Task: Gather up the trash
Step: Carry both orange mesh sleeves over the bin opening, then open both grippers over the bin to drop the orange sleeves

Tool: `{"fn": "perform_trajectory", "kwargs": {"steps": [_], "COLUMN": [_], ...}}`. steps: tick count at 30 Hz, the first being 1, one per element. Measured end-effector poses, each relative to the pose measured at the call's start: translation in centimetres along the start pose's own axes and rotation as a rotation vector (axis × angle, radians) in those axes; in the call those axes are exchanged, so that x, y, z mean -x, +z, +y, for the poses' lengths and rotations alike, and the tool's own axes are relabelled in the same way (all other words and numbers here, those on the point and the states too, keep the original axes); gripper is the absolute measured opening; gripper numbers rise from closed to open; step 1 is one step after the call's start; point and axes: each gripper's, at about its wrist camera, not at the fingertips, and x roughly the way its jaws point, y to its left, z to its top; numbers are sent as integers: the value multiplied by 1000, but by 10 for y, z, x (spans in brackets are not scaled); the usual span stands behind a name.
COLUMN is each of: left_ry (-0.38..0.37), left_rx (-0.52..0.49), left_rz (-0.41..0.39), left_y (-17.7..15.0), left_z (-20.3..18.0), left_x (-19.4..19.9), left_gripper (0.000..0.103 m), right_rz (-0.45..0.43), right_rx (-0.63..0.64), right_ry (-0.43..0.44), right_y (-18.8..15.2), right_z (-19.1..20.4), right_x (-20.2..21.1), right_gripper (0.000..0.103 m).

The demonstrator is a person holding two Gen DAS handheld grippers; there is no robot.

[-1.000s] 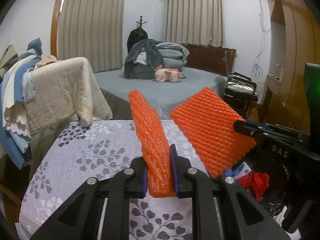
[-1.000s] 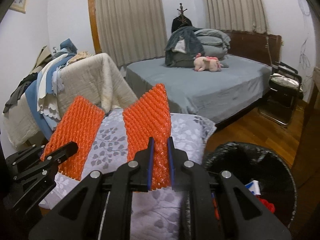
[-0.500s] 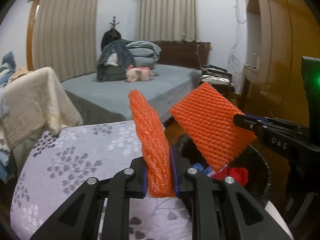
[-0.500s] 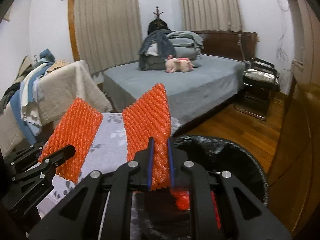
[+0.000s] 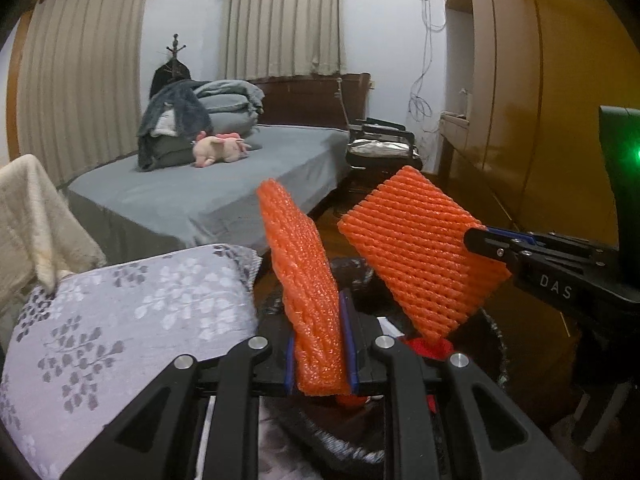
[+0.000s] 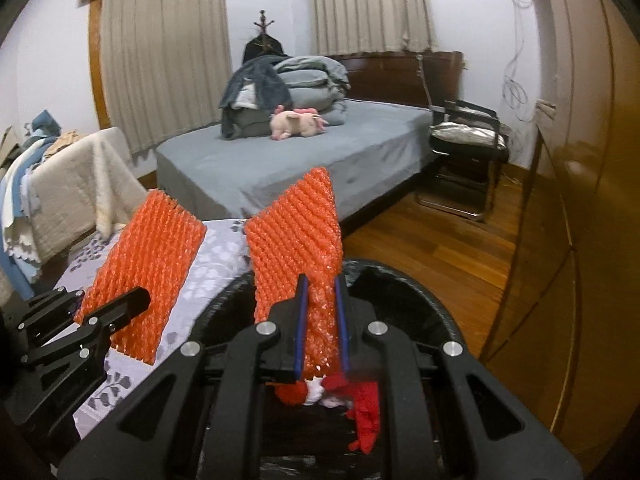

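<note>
Gripping one orange foam net apiece, we hold both grippers angled downward, side by side. Our left gripper (image 5: 320,356) pinches its orange foam net (image 5: 306,284) edge-on between the blue pads, the sheet rising steeply ahead of the fingers. Our right gripper (image 6: 322,320) is clamped on the second orange net (image 6: 298,240), which fans up and to the left of its jaws. Directly beneath and just ahead of the right gripper gapes the black-lined trash bin (image 6: 424,292), with red scraps (image 6: 366,412) lying inside. Left of both grippers, a grey leaf-print cushion (image 5: 120,312) sits touching the bin's rim. Farther ahead stretches a grey bed (image 6: 320,160) carrying a pink plush toy (image 6: 298,122) and folded bedding (image 6: 296,80); a wooden floor (image 6: 440,240) runs to the right, beside a wardrobe (image 6: 592,200), curtains (image 6: 164,60) covering the far wall.
</note>
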Motion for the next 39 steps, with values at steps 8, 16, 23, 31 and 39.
{"fn": "perform_trajectory", "kwargs": {"steps": [8,16,23,31,39], "left_ry": [-40,-73,-107,-118,-66], "left_rx": [-20,-41,-53,-23,2], "left_rz": [37,100,151,163,139], "left_y": [-1,-8,-15,-17,-18], "left_z": [-20,-33,-42,-36,-12], "left_x": [-35,-74,-102,-103,-73], "left_gripper": [19,19,20,51,70], "right_rz": [45,104,150,159,112], "right_rx": [-31,-53,-68,-79,-67], "right_ry": [-58,-99,-118,-144,-124], "right_y": [-16,-35,-48,-52,-42], "right_z": [-26,-46,-59,-66,-58], "right_x": [-18,-42,-63,-66,-43], "right_gripper": [12,13,16,46,80]}}
